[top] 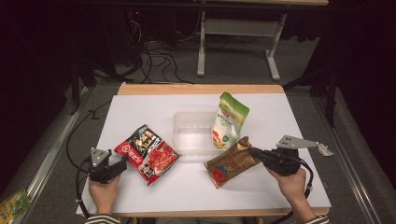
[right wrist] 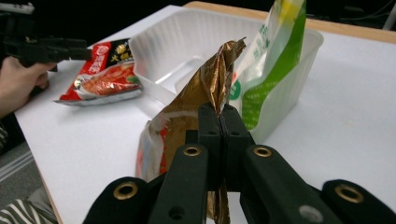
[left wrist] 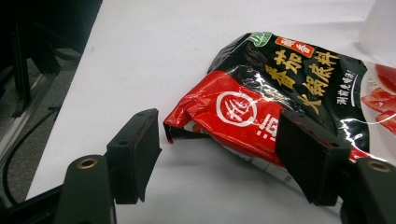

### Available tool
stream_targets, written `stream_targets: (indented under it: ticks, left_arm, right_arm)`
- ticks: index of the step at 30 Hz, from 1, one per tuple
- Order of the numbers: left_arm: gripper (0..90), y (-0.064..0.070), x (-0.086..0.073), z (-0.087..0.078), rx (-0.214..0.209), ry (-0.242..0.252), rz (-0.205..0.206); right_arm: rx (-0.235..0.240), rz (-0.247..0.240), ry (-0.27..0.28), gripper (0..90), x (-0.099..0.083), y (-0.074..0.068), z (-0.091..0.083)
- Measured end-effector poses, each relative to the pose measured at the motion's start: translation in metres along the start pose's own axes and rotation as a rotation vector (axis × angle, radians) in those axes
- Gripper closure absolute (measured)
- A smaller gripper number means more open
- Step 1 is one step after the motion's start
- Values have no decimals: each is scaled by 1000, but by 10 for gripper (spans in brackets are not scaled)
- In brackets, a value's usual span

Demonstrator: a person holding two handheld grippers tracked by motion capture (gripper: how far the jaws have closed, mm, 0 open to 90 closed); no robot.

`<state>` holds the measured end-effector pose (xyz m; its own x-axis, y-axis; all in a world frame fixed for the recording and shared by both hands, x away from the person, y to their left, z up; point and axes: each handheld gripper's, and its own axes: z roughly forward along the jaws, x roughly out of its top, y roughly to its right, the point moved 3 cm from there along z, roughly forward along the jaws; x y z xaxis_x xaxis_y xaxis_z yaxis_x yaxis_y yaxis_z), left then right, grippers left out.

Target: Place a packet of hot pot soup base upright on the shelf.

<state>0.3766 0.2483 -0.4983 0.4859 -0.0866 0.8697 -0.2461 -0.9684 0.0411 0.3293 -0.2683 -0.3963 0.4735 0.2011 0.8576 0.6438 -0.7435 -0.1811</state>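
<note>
A red and black sauce packet (top: 147, 152) (left wrist: 280, 93) lies on the white table at the left. My left gripper (top: 122, 163) (left wrist: 224, 156) is open, its jaws on either side of the packet's near corner without touching it. A gold-brown packet (top: 232, 162) (right wrist: 210, 88) lies at the right, and my right gripper (top: 254, 152) (right wrist: 222, 126) is shut on its edge, lifting that edge. A green and white pouch (top: 229, 120) (right wrist: 268, 60) leans upright in the clear plastic tub (top: 187, 135) (right wrist: 187, 42).
The white table board (top: 196, 186) has a wooden far edge (top: 201, 88). Cables and a table frame (top: 233, 42) stand on the floor behind. A green packet (top: 13, 204) lies on the floor at the lower left.
</note>
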Motion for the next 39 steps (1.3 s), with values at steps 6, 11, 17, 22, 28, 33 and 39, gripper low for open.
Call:
stream_targets:
  ticks: [6, 11, 17, 22, 28, 33, 39]
  left_arm:
    - [313, 0, 0, 0, 0, 0, 0]
    - [313, 0, 0, 0, -3, -2, -3]
    - [313, 0, 0, 0, -2, -1, -3]
    - [313, 0, 0, 0, -2, -1, -1]
    - [313, 0, 0, 0, 0, -1, -1]
    - [313, 0, 0, 0, -1, 0, 0]
    - [313, 0, 0, 0, -3, -2, -1]
  right_arm:
    - [12, -14, 20, 900, 10, -1, -7]
    - [19, -18, 32, 900, 18, -2, -10]
    - [42, -20, 41, 900, 25, -4, -13]
    - [52, -24, 57, 900, 32, -5, -16]
    - [66, -28, 62, 900, 37, -7, -16]
    - [68, -24, 72, 900, 41, -8, -17]
    - [75, -30, 95, 900, 49, -10, -19]
